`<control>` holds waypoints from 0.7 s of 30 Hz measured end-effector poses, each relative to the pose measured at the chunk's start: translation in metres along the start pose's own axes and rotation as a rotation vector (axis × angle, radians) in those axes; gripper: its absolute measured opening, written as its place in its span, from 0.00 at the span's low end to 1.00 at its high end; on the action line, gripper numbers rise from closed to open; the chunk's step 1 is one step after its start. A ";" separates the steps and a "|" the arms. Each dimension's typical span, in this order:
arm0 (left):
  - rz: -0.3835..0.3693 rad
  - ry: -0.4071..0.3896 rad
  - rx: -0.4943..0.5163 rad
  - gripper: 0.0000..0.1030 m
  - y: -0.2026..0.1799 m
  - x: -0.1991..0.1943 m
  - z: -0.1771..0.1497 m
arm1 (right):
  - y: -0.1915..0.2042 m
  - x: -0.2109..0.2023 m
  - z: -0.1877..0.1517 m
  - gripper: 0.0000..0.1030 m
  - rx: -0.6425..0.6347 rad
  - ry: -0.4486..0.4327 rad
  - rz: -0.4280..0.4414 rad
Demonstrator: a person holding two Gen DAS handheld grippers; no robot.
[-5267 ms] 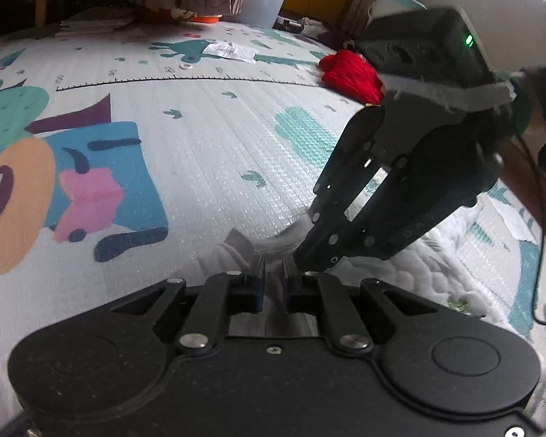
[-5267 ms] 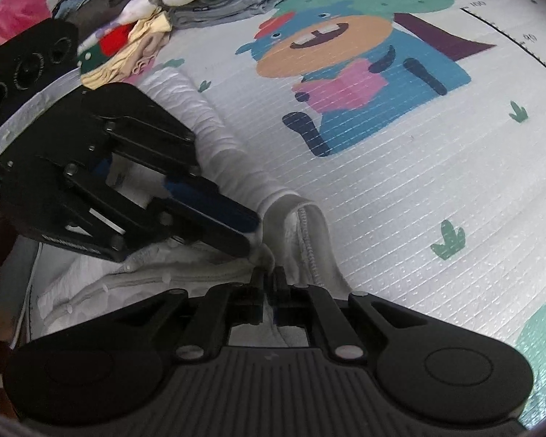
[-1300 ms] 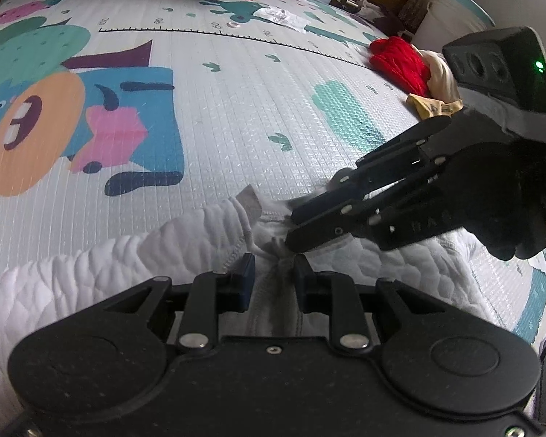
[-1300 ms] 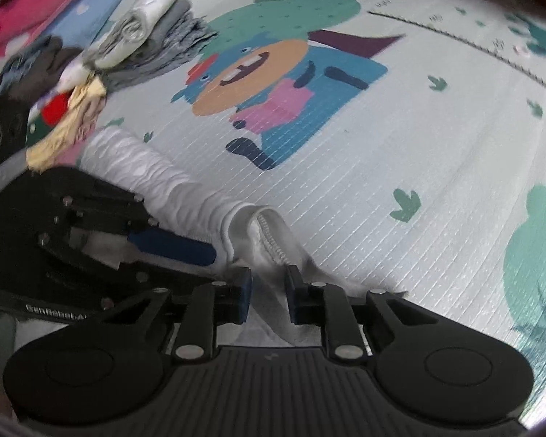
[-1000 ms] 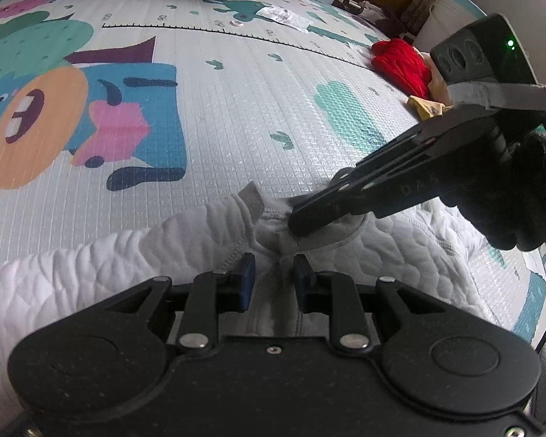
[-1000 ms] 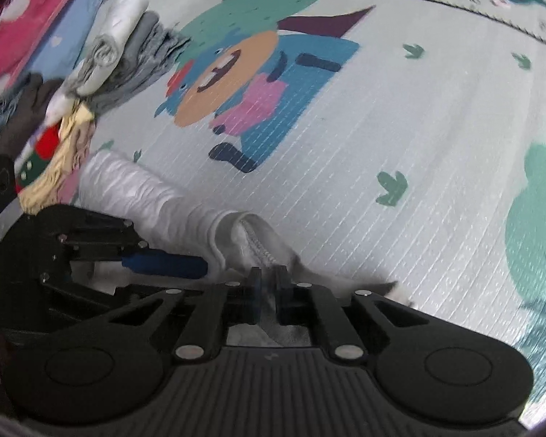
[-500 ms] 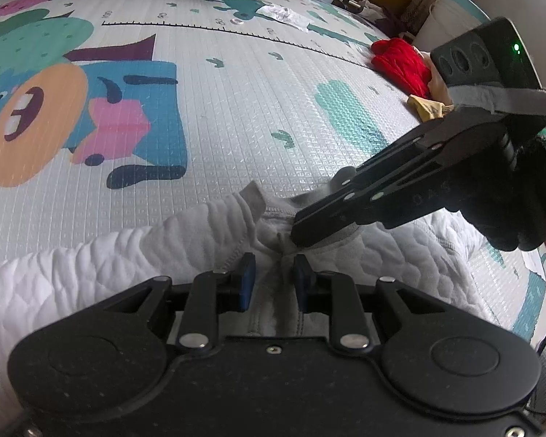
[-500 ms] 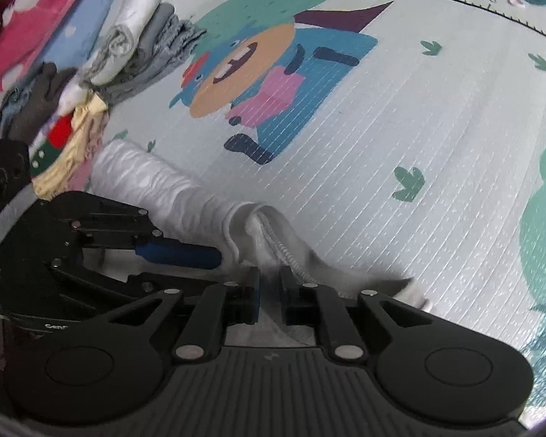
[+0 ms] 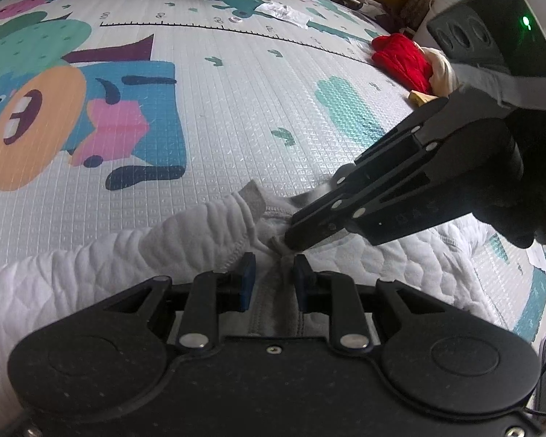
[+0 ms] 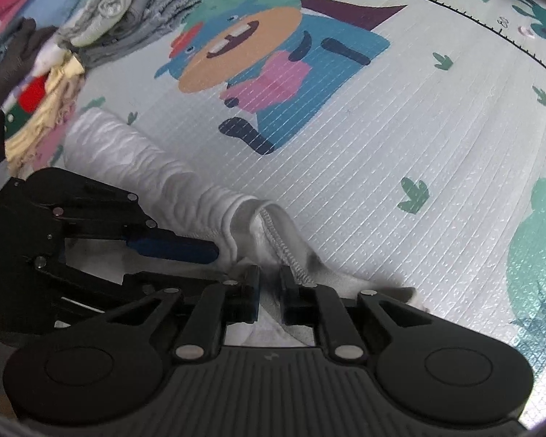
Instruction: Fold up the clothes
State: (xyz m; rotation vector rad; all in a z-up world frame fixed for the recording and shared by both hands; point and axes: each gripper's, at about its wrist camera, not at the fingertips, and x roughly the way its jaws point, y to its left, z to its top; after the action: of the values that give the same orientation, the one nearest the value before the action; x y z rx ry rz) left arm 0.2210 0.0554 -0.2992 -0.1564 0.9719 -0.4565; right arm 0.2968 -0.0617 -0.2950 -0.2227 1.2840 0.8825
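Printed foam play mat covers the floor: cartoon blue-and-orange character, teal cactus shapes, black ruler line with numbers.

White quilted garment with grey ribbed trim lies flat on the near part of the mat, spread across the bottom of both views. Its grey-edged hem is bunched up into a small ridge at the front edge, where both tools meet.

Stack of folded grey and white clothes sits on the mat at far left of the right wrist view, next to a looser heap of yellow, red and dark items. The garment's far end lies just beside that heap.

Red knitted cloth lies well apart at the far right edge of the mat, with a cream cloth touching it.

Left tool: blue pads a little apart, grey trim fabric running between them; fabric sits in the gap, pads not pressed together on it. In the right wrist view it comes in from the left, one blue finger laid against the garment fold.

Right tool: fingers narrowly apart with bunched white fabric between them; whether they actually pinch it, can't tell. From the left wrist view it enters from the right, tips down on the grey trim, just ahead of the left tool.
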 end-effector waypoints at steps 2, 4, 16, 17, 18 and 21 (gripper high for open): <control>-0.002 0.001 -0.003 0.21 0.001 0.000 0.000 | 0.002 0.001 0.003 0.12 -0.004 0.022 -0.011; -0.002 0.003 -0.003 0.21 0.001 0.000 0.001 | 0.008 0.003 0.007 0.12 -0.029 0.045 -0.039; -0.018 -0.030 -0.003 0.22 0.001 -0.031 -0.013 | -0.009 -0.020 0.000 0.31 0.055 -0.071 0.019; -0.027 -0.038 -0.007 0.22 0.002 -0.040 -0.018 | -0.012 -0.028 -0.004 0.31 0.069 -0.115 0.016; -0.039 -0.046 -0.015 0.22 0.003 -0.050 -0.023 | -0.008 -0.032 -0.009 0.31 0.051 -0.130 0.015; -0.068 -0.054 -0.047 0.22 0.009 -0.080 -0.045 | 0.014 -0.038 -0.027 0.32 -0.066 -0.120 0.015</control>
State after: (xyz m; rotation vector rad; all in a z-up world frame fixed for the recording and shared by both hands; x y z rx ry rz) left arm 0.1488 0.1022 -0.2665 -0.2437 0.9273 -0.4896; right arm 0.2665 -0.0850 -0.2653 -0.2094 1.1476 0.9383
